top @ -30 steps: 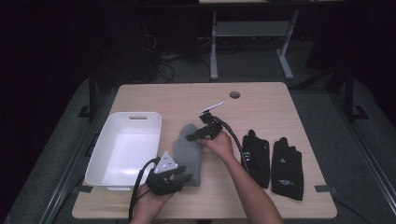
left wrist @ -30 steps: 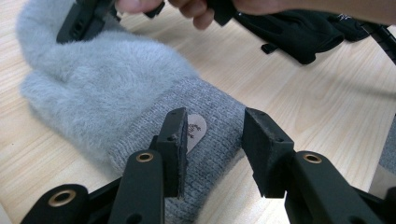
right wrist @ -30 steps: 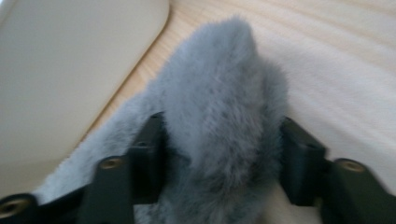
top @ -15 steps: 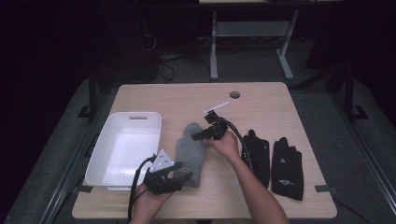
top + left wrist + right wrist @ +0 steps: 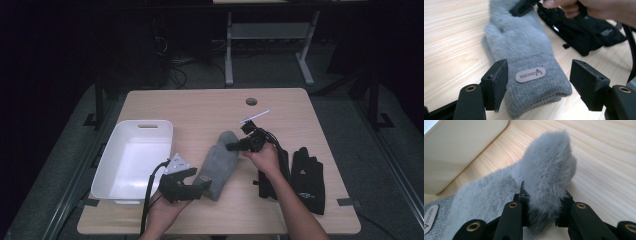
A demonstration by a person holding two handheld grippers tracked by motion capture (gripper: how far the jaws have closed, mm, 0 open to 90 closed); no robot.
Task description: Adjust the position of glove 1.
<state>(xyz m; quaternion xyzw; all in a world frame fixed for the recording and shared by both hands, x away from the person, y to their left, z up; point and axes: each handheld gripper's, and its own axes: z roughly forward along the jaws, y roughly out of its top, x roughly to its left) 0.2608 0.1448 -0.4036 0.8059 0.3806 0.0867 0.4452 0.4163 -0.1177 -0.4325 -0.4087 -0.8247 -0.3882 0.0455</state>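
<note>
A fuzzy grey mitten lies on the wooden table, cuff toward the person. Its knit cuff carries an oval label. My right gripper is shut on the fluffy tip of the mitten, which bulges up between the jaws. My left gripper is open at the cuff end; the cuff lies between its two spread jaws without being pinched. A pair of black gloves lies to the right of the mitten, also seen as black gloves beyond the right hand.
A white plastic bin stands at the table's left, its wall close to the mitten. A small white strip and a round cable hole lie farther back. Bare wood extends across the back half of the table.
The right gripper has drawn the mitten's tip slightly down and right, stretching the mitten flatter. The left gripper has edged toward the cuff.
</note>
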